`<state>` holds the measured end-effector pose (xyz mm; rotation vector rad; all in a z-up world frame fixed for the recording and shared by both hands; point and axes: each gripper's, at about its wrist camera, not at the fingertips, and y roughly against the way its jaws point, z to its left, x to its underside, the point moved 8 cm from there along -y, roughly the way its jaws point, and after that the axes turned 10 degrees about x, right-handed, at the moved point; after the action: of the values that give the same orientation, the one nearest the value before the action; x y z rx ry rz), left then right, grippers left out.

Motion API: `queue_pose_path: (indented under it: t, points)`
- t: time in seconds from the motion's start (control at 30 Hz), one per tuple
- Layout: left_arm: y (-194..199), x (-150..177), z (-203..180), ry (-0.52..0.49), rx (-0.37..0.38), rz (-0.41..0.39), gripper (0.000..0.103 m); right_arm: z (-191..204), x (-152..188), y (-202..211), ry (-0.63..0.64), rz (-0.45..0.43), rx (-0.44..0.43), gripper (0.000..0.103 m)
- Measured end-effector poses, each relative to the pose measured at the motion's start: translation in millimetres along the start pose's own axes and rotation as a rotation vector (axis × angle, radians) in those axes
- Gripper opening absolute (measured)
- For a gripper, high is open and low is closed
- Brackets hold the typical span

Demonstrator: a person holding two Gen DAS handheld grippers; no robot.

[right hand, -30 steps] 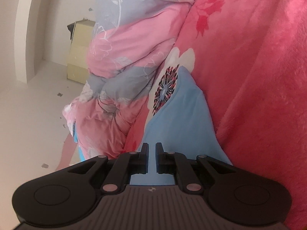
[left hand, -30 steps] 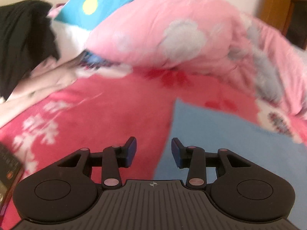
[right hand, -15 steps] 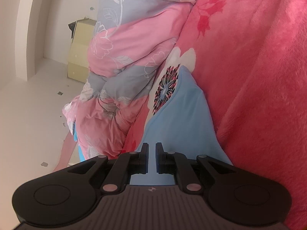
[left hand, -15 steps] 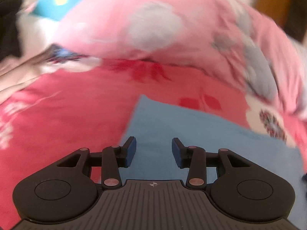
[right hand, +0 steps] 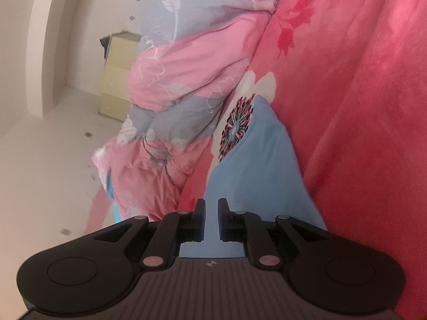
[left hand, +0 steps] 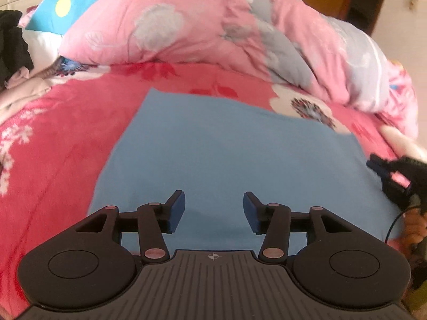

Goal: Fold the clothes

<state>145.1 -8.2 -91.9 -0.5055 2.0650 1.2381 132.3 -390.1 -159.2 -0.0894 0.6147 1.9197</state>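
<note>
The blue cloth [left hand: 226, 146] lies flat on the red blanket [left hand: 66, 133] that covers the bed. Its long way runs from the left side of the blanket to the right side, in front of the pink quilt [left hand: 186, 26] piled along the far edge.

The left gripper [left hand: 213, 209] hangs over the near edge of the blue cloth, about in the middle of it. Its jaws have just been opening and now stand half wide. Nothing is between them; the cloth is below, and it cannot be told whether the tips touch it.

The right gripper [right hand: 211, 218] is at the right end of the blue cloth [right hand: 256, 165], near the blanket's right edge where the quilt [right hand: 170, 80] hangs down to the floor [right hand: 40, 173]. It shows small at the side of the left view too [left hand: 373, 164]. Its jaws are narrow, with a thin gap. Blue cloth shows in that gap, but whether the pads pinch it cannot be told.

So the right hand is nearer the end of the cloth, and the left hand is nearer its middle. A fold would likely bring one end over along the long way.
</note>
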Motion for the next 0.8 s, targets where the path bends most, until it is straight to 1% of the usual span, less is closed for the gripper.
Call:
queue_pose_path:
  t: [0.07,0.13,0.17,0.23,0.3,0.4,0.57,0.63,0.67,0.77,0.8]
  points:
    - [-0.2,8.8,1.5,-0.003,0.000,0.017,0.050,14.4,17.9,13.2,0.044,0.013,0.004,0.017]
    - [-2.9,16.8,4.4,-0.001,0.002,0.040,0.050,28.7,37.4,26.4,0.087,0.026,0.002,0.029]
    - [-4.1,20.2,5.9,0.002,0.002,0.048,0.050,31.4,45.3,32.0,0.098,0.026,0.013,0.030]
    - [-3.4,22.9,7.8,0.010,0.009,0.045,0.050,28.7,57.9,41.3,0.102,0.031,0.049,0.031]
    - [-2.3,25.2,9.6,0.018,0.017,0.040,0.051,15.9,66.5,50.8,0.086,0.031,0.124,0.030]
    - [-0.8,27.5,12.4,0.040,0.034,0.035,0.054,3.2,76.3,73.6,0.069,0.009,0.181,0.030]
    - [-1.0,27.9,12.7,0.055,0.055,0.034,0.059,-3.2,93.2,109.5,0.101,-0.033,0.304,0.030]
    - [-0.9,28.2,11.5,0.054,0.057,0.034,0.062,0.8,98.1,120.5,0.138,-0.049,0.376,0.030]
    - [-0.5,28.4,11.0,0.054,0.056,0.034,0.063,5.1,100.1,123.8,0.176,-0.060,0.420,0.030]
    - [1.8,28.8,10.1,0.059,0.051,0.033,0.063,28.9,106.5,125.2,0.337,-0.098,0.533,0.031]
    - [3.0,28.4,9.9,0.061,0.048,0.033,0.063,40.8,108.9,121.3,0.394,-0.112,0.543,0.031]
